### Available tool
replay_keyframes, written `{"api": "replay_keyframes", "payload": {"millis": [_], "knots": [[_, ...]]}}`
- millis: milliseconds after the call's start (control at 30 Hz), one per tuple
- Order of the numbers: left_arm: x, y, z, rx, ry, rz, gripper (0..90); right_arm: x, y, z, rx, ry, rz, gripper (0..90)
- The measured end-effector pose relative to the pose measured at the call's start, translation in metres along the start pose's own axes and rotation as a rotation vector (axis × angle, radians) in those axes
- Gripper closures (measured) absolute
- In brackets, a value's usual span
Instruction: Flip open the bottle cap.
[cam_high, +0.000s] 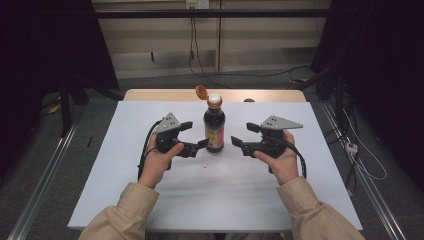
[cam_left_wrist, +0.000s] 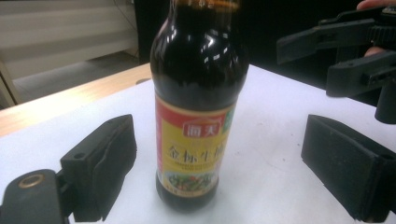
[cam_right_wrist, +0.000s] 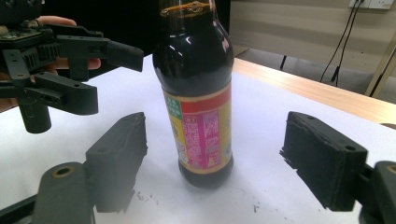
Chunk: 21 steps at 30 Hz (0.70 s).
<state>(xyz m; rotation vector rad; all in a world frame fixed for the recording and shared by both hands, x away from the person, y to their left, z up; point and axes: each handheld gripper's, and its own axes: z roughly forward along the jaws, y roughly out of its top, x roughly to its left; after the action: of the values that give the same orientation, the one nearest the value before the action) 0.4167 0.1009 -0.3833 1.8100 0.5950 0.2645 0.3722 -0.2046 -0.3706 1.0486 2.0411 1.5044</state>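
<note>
We are flanking the bottle (cam_high: 214, 125), cap (cam_high: 201, 92) flipped open; left gripper (cam_high: 194, 135) and right gripper (cam_high: 241, 134) both spread, probably pre-grasp; next, closing squarely on glass.

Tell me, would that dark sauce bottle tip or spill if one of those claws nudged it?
Probably yes. The bottle is tall and narrow on a small base, so a push high up would likely topple it. Its cap is flipped open, so sauce could spill. It looks nearly full, so likely heavy for its size, and its glossy surface may be slippery to the open left gripper.
</note>
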Motion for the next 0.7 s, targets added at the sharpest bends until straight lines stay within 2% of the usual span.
{"api": "replay_keyframes", "payload": {"millis": [267,367,433,600,700], "knots": [[0.000,-0.002,-0.008,0.006,0.007,0.005,10.2,0.000,-0.008,-0.004,-0.001,0.000,0.001,20.9],[0.000,-0.003,-0.012,0.015,-0.005,0.018,10.2,0.000,-0.013,-0.006,0.003,0.000,-0.003,20.9],[-0.001,-0.005,-0.015,0.000,-0.010,0.009,10.2,0.000,-0.018,-0.007,0.006,-0.001,-0.001,20.6],[0.001,-0.015,-0.020,0.015,-0.014,0.004,10.2,-0.002,-0.027,-0.010,0.016,-0.005,0.007,20.3],[0.004,-0.019,-0.024,0.017,0.000,0.001,10.2,-0.003,-0.030,-0.013,0.014,-0.007,0.008,19.9]]}}
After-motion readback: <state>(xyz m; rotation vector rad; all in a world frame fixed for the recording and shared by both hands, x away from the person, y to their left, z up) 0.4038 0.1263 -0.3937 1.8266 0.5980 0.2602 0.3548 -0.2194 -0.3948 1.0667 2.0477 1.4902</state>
